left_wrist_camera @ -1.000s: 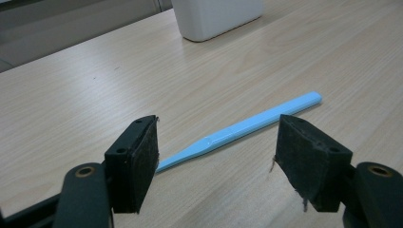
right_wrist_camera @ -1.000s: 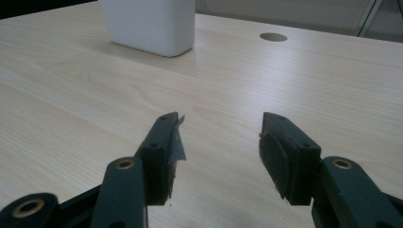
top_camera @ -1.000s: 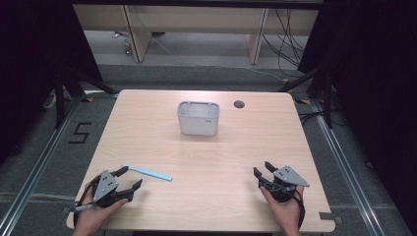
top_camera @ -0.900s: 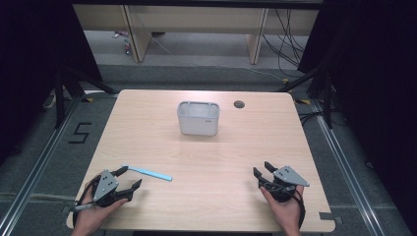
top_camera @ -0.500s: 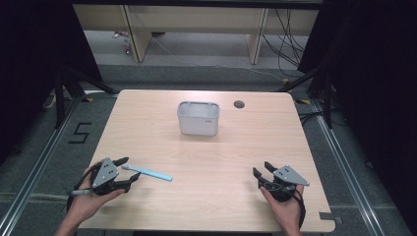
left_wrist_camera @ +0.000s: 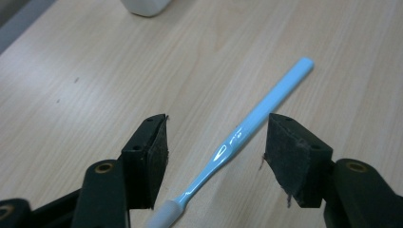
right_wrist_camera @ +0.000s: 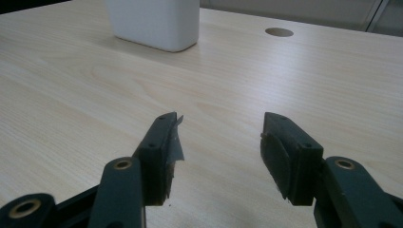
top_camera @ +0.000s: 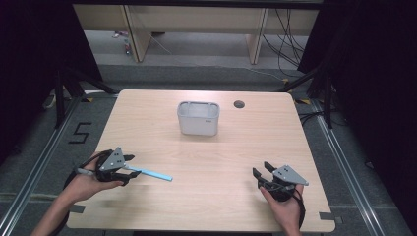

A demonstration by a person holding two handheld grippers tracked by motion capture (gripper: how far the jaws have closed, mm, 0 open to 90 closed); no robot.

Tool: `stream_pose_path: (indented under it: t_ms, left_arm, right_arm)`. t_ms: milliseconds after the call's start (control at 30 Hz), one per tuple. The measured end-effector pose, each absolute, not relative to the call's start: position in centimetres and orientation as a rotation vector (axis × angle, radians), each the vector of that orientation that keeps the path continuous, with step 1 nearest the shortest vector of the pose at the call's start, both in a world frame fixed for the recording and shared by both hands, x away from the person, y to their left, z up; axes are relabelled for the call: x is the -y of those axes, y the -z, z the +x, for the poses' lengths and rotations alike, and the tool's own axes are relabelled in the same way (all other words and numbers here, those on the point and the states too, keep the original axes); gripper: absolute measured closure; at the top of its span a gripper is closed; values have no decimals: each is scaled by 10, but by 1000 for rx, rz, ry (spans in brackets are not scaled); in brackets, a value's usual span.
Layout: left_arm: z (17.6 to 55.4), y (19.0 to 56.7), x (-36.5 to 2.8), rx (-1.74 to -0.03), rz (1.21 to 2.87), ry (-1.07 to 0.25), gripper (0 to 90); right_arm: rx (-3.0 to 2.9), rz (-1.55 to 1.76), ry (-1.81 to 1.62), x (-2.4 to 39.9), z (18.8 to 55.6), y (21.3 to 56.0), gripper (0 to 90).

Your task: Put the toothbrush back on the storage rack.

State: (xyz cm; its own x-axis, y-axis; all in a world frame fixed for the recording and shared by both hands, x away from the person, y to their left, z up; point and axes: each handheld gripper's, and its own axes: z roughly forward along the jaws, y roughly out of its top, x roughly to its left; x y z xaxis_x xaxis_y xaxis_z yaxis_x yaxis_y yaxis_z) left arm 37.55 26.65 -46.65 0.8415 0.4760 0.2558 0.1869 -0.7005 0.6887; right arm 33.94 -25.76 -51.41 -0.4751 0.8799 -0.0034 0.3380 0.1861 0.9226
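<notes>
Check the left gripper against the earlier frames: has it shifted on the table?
Yes. The left gripper has moved up the high view, away from the table's near edge, now straddling the blue toothbrush; its jaws have been closing, not yet gripping.

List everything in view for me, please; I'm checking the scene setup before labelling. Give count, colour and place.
toothbrush: one, light blue with white end, near left of table, lying between the left gripper's open jaws
container: one, pale grey, far middle of table
table: one, light wood, with a round hole near its far edge
left gripper: one, black, jaws just been closing, pads not touching the toothbrush
right gripper: one, black, open, near right of table
hands: two, holding the grippers
</notes>
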Motion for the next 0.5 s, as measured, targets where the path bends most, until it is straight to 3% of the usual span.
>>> stream_pose_path:
  t_ms: [233, 500]
  left_arm:
    - [396, 453, -253, -284, 2565, -438, 500]
    - [410, 456, -234, -94, 2739, -352, 545]
  right_arm:
    - [-1919, 1191, -1295, 254, 338, 514, 477]
    - [-1937, 1141, -1253, 257, 340, 513, 482]
